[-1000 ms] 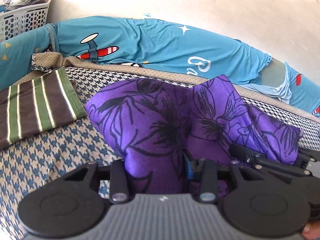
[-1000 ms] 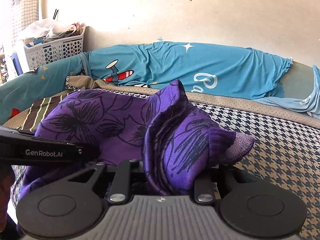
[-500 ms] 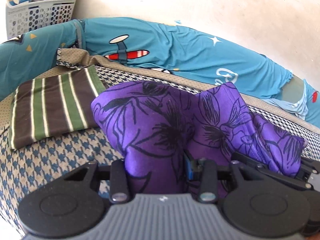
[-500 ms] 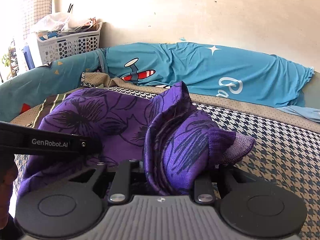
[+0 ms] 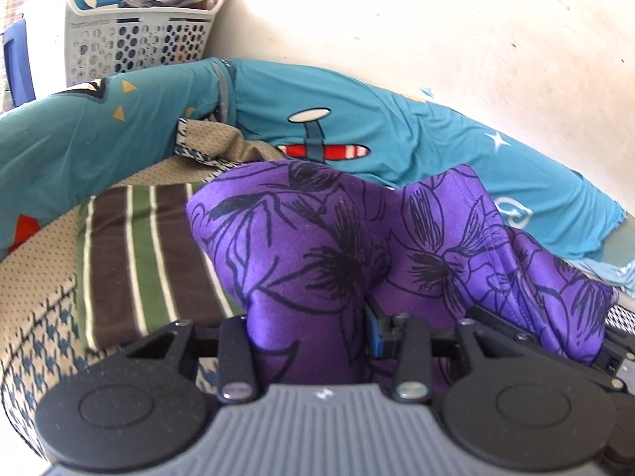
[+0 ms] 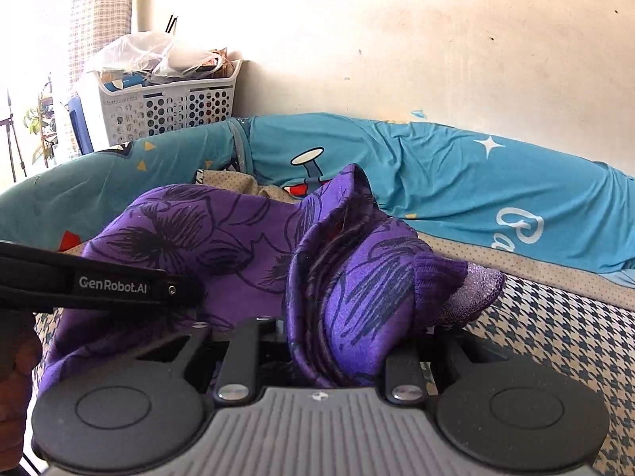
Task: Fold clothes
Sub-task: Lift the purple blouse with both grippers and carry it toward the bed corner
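Your purple floral garment (image 5: 317, 246) hangs bunched above the bed (image 6: 555, 333), glossy with black flower outlines; your left tool (image 5: 309, 341) and right tool (image 6: 333, 353) each clench a fold, fabric hiding their tips and part of the striped cloth (image 5: 143, 261)

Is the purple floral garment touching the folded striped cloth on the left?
Cannot tell. In the left wrist view the purple floral garment overlaps the striped cloth in the picture, but no contact or gap shows. The right wrist view hides the cloth.
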Available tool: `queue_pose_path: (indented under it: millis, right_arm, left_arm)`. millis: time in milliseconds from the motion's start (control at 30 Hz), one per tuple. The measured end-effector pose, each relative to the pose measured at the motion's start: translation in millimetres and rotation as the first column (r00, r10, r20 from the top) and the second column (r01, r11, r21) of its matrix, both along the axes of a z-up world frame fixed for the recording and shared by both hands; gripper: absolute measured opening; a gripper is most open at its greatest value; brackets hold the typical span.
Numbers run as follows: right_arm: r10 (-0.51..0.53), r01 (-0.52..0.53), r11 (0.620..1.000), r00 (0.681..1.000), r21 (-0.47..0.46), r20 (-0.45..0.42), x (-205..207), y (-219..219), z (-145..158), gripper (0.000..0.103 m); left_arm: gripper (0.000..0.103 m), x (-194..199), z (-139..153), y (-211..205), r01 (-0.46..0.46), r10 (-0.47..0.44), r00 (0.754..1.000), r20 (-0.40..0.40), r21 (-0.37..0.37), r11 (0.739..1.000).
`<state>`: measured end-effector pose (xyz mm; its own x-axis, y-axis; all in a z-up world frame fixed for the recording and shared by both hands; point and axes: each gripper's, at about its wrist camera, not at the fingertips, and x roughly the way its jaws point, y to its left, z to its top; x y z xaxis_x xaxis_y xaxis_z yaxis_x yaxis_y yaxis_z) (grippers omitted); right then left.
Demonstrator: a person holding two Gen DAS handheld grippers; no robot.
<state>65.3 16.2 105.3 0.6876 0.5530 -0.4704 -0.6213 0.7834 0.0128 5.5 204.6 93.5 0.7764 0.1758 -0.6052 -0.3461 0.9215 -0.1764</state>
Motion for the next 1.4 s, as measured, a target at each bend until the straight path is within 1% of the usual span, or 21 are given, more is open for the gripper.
queue_pose_path:
  millis: [67,200,433,667,833,967,1033,1067,1100,1133,1167,1200,1233,1267,1300,1333,1400]
  right_arm:
    - [0.011,-0.011,1.0,1.0,0.016,0.001,6,11,0,0.024]
    - [0.031,-0.031,0.999,1.0,0.029,0.004,13,38,1,0.024]
    - [0.067,-0.068,0.996,0.998,0.055,0.005,22,86,2,0.024]
    - [0.097,-0.097,0.992,0.995,0.085,0.008,34,126,1,0.024]
    - [0.117,-0.117,0.989,0.993,0.089,0.009,42,153,-3,0.024]
    - [0.131,-0.132,0.987,0.991,0.094,0.01,52,174,-11,0.024]
    - [0.137,-0.138,0.986,0.99,0.094,0.012,58,183,-17,0.024]
    - [0.14,-0.14,0.986,0.99,0.094,0.013,61,187,-20,0.025]
    - [0.144,-0.144,0.985,0.99,0.096,0.011,64,191,-24,0.025]
    - [0.149,-0.149,0.984,0.989,0.1,0.008,68,194,-29,0.027]
    - [0.154,-0.153,0.983,0.988,0.097,-0.004,73,196,-33,0.032]
    - [0.152,-0.15,0.985,0.988,0.09,-0.022,77,196,-38,0.035]
    - [0.144,-0.141,0.986,0.989,0.085,-0.037,80,194,-41,0.039]
    - [0.134,-0.13,0.987,0.99,0.09,-0.04,83,190,-43,0.047]
    - [0.117,-0.113,0.988,0.993,0.105,-0.031,84,183,-44,0.051]
    - [0.104,-0.1,0.988,0.994,0.115,-0.03,85,177,-44,0.056]
    - [0.093,-0.087,0.988,0.995,0.124,-0.036,86,167,-42,0.056]
  left_arm:
    - [0.036,-1,1,19,-0.017,0.017,1.0,0.003,0.003,1.0]
    - [0.036,4,4,47,-0.071,0.071,0.997,0.009,-0.017,0.997]
    - [0.036,8,13,83,-0.137,0.137,0.99,0.026,0.023,0.99]
    - [0.036,19,19,125,-0.202,0.201,0.979,0.042,0.013,0.979]
    - [0.036,29,17,148,-0.243,0.242,0.969,0.042,0.04,0.969]
    - [0.036,33,10,166,-0.275,0.274,0.961,0.029,0.029,0.961]
    - [0.041,36,3,176,-0.288,0.288,0.958,0.012,0.024,0.957]
    - [0.048,37,-1,181,-0.304,0.305,0.952,-0.005,0.016,0.952]
    - [0.05,36,-5,187,-0.324,0.324,0.946,-0.02,-0.009,0.946]
    - [0.05,35,-9,194,-0.343,0.342,0.939,-0.035,-0.035,0.939]
    - [0.052,34,-12,200,-0.363,0.36,0.932,-0.051,-0.06,0.93]
    - [0.053,33,-15,205,-0.379,0.375,0.925,-0.061,-0.081,0.922]
    - [0.058,30,-14,207,-0.387,0.384,0.922,-0.052,-0.087,0.918]
    - [0.062,29,-11,207,-0.398,0.396,0.917,-0.046,-0.073,0.914]
    - [0.069,27,-8,206,-0.412,0.411,0.911,-0.036,-0.048,0.91]
    - [0.071,24,-4,205,-0.427,0.427,0.904,-0.02,-0.021,0.904]
    - [0.077,19,4,202,-0.46,0.459,0.888,0.018,0.022,0.888]
